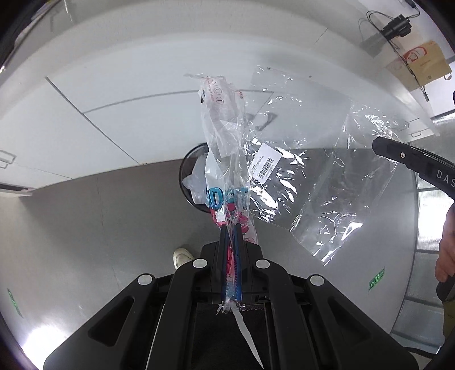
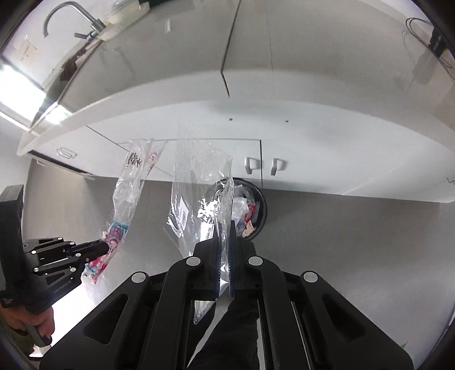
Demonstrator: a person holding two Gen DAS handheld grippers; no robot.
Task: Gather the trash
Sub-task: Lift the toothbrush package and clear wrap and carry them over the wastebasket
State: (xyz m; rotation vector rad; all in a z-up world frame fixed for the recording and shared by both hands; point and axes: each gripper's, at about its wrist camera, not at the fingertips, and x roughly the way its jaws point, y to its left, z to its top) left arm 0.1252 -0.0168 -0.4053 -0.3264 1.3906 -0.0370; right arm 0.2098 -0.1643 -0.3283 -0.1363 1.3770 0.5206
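My left gripper (image 1: 231, 227) is shut on a printed plastic wrapper (image 1: 221, 128) with pink and blue marks, which hangs down over a round black trash bin (image 1: 189, 176) on the floor. The right wrist view also shows this printed wrapper (image 2: 128, 193) and the left gripper (image 2: 106, 246). My right gripper (image 2: 224, 227) is shut on a clear plastic bag (image 2: 199, 182) with a barcode label; the bin (image 2: 257, 207), holding assorted trash, sits just beyond it. In the left wrist view the clear bag (image 1: 321, 170) hangs from the right gripper (image 1: 378, 146).
White cabinets (image 2: 199, 119) with handles (image 2: 263, 165) stand behind the bin under a counter with a faucet (image 2: 74, 20). Grey floor (image 1: 85, 227) spreads around. A shoe (image 1: 183, 256) is near the bin. A person's hand (image 1: 445, 250) holds the right tool.
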